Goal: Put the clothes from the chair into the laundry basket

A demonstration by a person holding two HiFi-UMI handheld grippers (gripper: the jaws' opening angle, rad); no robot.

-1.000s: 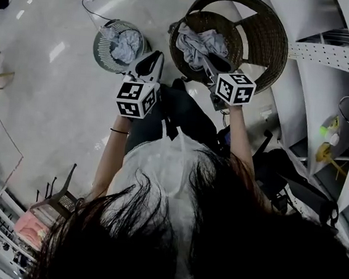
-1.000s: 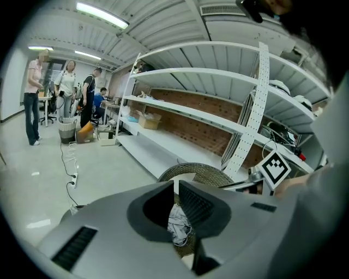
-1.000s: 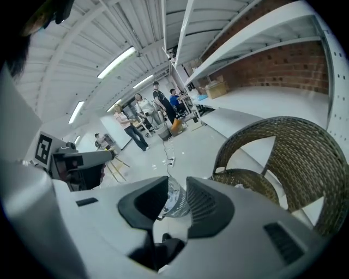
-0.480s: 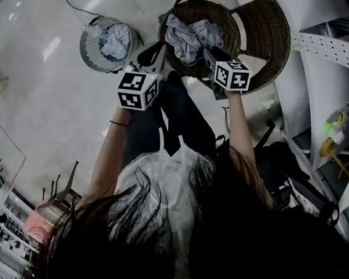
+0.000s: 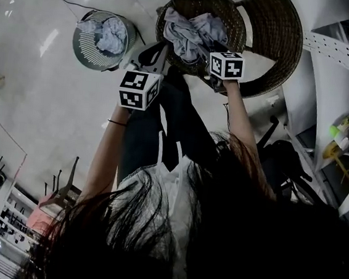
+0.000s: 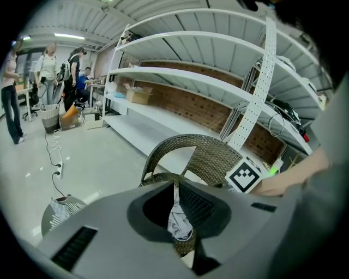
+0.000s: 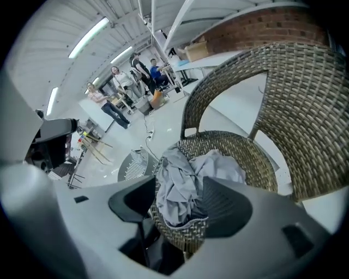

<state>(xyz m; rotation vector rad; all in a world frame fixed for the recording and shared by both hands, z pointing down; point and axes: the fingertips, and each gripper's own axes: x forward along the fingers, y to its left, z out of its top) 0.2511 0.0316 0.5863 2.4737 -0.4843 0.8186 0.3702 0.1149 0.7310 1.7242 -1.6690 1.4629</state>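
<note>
Landmark: wicker chair (image 5: 278, 35).

- Grey clothes (image 5: 187, 30) lie crumpled in a heap on the chair's seat and reach its front rim.
- Right hand-held gripper (image 7: 180, 181) points steeply down at the seat's front edge. Its jaws are wide and have just been opening. The heap shows between them, but the pads do not press it.
- Left hand-held gripper (image 6: 175, 184) is at the seat's rim on the basket side. Its tips are closed together with nothing pinched. Cloth on the seat shows only through the slit behind the tips.
- Round laundry basket (image 5: 82, 48) stands on the floor (image 5: 41, 109) beside the chair, apart from it. A pale garment (image 5: 108, 33) is already inside.
- Metal shelving (image 6: 185, 82) rises behind the chair.
</note>
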